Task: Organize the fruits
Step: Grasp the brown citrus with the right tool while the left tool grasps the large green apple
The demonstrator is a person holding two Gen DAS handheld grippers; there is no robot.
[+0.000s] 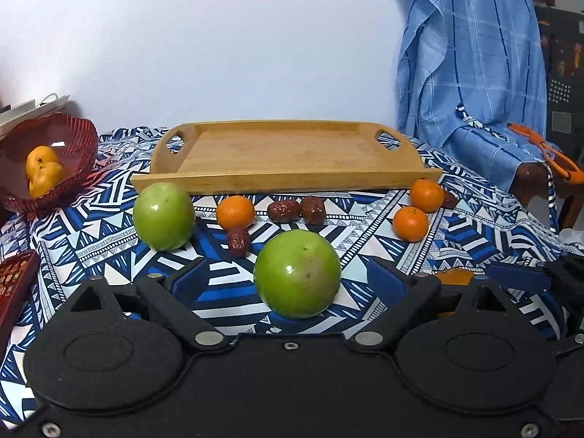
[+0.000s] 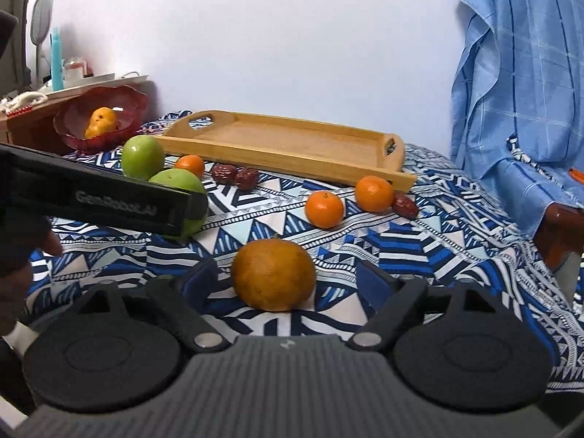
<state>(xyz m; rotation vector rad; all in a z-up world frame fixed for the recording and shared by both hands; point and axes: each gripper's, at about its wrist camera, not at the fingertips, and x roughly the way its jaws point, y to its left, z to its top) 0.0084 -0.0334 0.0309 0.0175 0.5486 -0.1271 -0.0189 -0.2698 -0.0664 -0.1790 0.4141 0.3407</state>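
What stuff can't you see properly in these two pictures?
- Near green apple: right wrist view, the left claw's black body covers most of it.
- Fruit in the red bowl: left wrist view, the rim hides how many.
- Small dark fruit: right wrist view, half behind a tangerine.
- Orange tool: left wrist view, cut off at the edge.

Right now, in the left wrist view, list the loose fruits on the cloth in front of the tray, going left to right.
Far green apple → left tangerine → left red date → near green apple → lower right tangerine → upper right tangerine.
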